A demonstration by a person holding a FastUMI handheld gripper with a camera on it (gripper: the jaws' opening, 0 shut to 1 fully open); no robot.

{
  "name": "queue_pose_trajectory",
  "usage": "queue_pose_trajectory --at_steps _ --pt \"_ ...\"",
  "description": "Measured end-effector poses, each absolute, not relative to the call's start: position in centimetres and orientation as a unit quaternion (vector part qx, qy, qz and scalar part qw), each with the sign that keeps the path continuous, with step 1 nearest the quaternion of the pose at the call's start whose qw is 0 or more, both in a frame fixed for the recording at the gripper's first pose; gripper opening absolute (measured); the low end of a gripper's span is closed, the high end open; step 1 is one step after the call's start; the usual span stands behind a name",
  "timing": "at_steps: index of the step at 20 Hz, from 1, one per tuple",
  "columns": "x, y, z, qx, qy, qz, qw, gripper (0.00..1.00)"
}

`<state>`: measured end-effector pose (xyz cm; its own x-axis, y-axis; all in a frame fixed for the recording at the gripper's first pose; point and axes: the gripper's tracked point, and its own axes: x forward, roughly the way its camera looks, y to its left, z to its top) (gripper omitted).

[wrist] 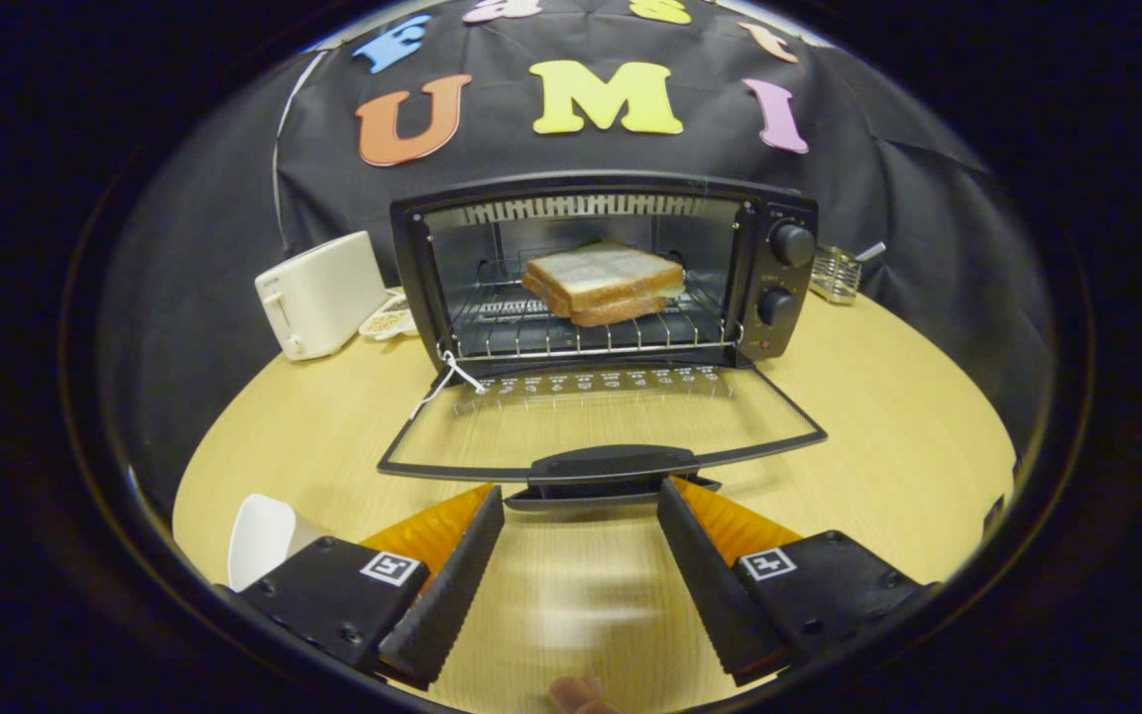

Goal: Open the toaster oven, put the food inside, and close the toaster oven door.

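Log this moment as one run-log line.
gripper: open, jaws flanking door handle | oven door: down | sandwich: on rack | next: close door

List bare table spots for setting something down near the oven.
Free: table right of the open door, and the strip between the open gripper fingers. Crowded: left of the oven, with toaster and plate; a white piece sits by one finger.

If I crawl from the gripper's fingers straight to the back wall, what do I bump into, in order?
Open fingers → door handle → glass door lying flat → wire rack → sandwich inside the toaster oven.
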<state>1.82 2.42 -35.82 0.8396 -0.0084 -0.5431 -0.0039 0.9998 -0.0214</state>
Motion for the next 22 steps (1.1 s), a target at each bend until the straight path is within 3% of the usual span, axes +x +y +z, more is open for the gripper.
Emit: queue_pose_trajectory --at_steps 22 --pt "6.6 2.8 -24.6 0.021 0.153 -0.009 0.988 1.0"
